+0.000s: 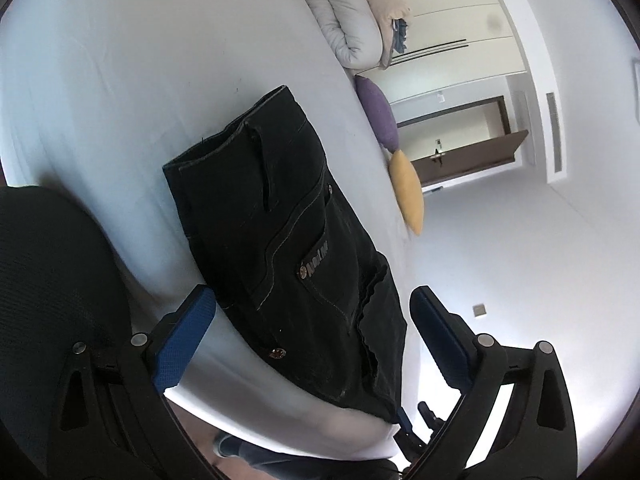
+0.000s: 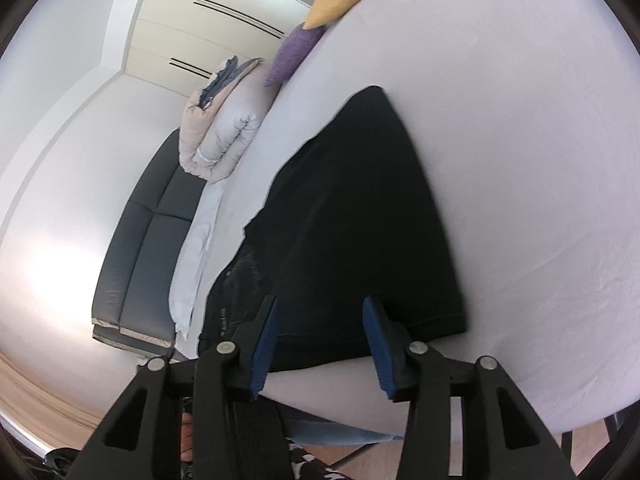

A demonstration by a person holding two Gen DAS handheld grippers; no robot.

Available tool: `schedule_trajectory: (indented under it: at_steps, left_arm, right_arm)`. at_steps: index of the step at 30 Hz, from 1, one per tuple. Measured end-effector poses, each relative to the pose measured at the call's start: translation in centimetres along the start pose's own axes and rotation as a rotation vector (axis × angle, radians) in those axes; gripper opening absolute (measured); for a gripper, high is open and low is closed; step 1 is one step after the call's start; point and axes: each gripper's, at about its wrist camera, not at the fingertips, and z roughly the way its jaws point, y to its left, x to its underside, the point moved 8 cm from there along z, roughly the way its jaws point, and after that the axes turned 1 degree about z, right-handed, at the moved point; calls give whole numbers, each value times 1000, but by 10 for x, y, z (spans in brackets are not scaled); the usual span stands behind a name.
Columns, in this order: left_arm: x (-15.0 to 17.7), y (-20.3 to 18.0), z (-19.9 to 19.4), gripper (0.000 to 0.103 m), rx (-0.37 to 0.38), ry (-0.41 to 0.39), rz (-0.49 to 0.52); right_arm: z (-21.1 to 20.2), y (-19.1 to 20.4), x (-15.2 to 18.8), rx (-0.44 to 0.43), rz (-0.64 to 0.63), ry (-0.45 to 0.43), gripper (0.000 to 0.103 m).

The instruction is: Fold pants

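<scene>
Black jeans (image 1: 288,236) lie folded on the white bed sheet (image 1: 120,80), waistband at the far end, back pocket with a metal label facing up. My left gripper (image 1: 312,308) is open, its blue pads on either side of the jeans' near end, holding nothing. In the right wrist view the same jeans (image 2: 352,216) show as a dark folded slab near the bed's front edge. My right gripper (image 2: 320,320) is open, its blue pads just above the near hem, with nothing between them.
A rolled beige duvet (image 1: 352,12) lies at the far end of the bed, with a purple cushion (image 1: 378,112) and a yellow cushion (image 1: 408,192) along its edge. A dark headboard (image 2: 148,240) and wardrobe doors (image 2: 208,16) stand beyond. A black mesh chair back (image 1: 52,300) is at left.
</scene>
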Motion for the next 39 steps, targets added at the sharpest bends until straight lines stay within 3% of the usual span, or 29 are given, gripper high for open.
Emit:
schedule_trajectory:
  at_steps: [4,7,13,18,22,23,26,29,34,36,39]
  left_arm:
    - [-5,11,1,93,18,-8,-37]
    - [-10,20,8,90,41,-20,-74]
    - [-25,30,18,88,82,-32,-128]
    - [-25,41,20,75,129,-39,-212]
    - [-23,47,14,64,101,-36,-224]
    - [-22,49,13,62,63,-37,-224]
    - [-9,49,11,61,-44,-7,-226]
    - [-1,46,25,63,-76,36,-200]
    - [-16,50,27,64,5,-13,-241]
    - [-21,48,27,64,74,-29,-258]
    - [-28,49,36,64,115,-28,-232]
  right_arm:
    - [-3,17,-1,-35,-20,3,45]
    - [-8,32,-6,-59,-45,-16,39]
    - [-10,52,-10,-116,-72,-18,36]
    - [-8,52,-10,-125,-64,-16,35]
    - [-5,56,-12,-128,-60,-14,35]
    - [-3,57,-11,-123,-60,-10,35]
    - [-2,58,-9,-119,-62,-3,35]
    - [-1,61,-10,-123,-63,-5,35]
    - [1,61,-10,-126,-66,3,35]
    - [3,61,-10,-131,-63,6,35]
    - [10,65,-9,-135,-76,26,34]
